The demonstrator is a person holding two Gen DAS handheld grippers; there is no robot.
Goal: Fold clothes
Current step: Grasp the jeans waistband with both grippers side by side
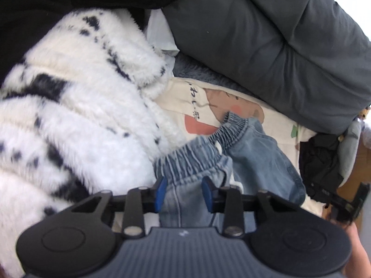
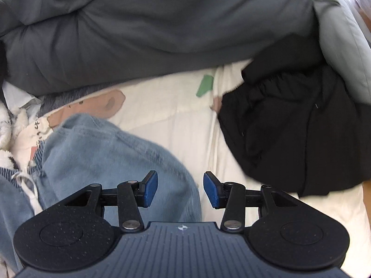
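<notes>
Light blue jeans (image 1: 262, 153) with an elastic waistband lie crumpled on the cream printed bedsheet (image 1: 278, 118). My left gripper (image 1: 184, 192) points down at the waistband, and a bunch of denim fills the gap between its blue pads (image 1: 160, 192), touching both. In the right wrist view a jeans leg (image 2: 111, 153) spreads at lower left. My right gripper (image 2: 180, 190) hovers open over the leg's edge and the bare bedsheet (image 2: 167, 113), with nothing pinched. The right gripper also shows in the left wrist view as a dark gripper (image 1: 347, 203) at the right edge.
A fluffy white garment with black marks (image 1: 76, 106) lies left of the jeans. A bulky grey duvet (image 2: 150, 30) runs along the back. A black garment (image 2: 296, 129) sits in a heap on the right of the sheet, and a pale grey-green cushion (image 2: 343, 39) lies beyond it.
</notes>
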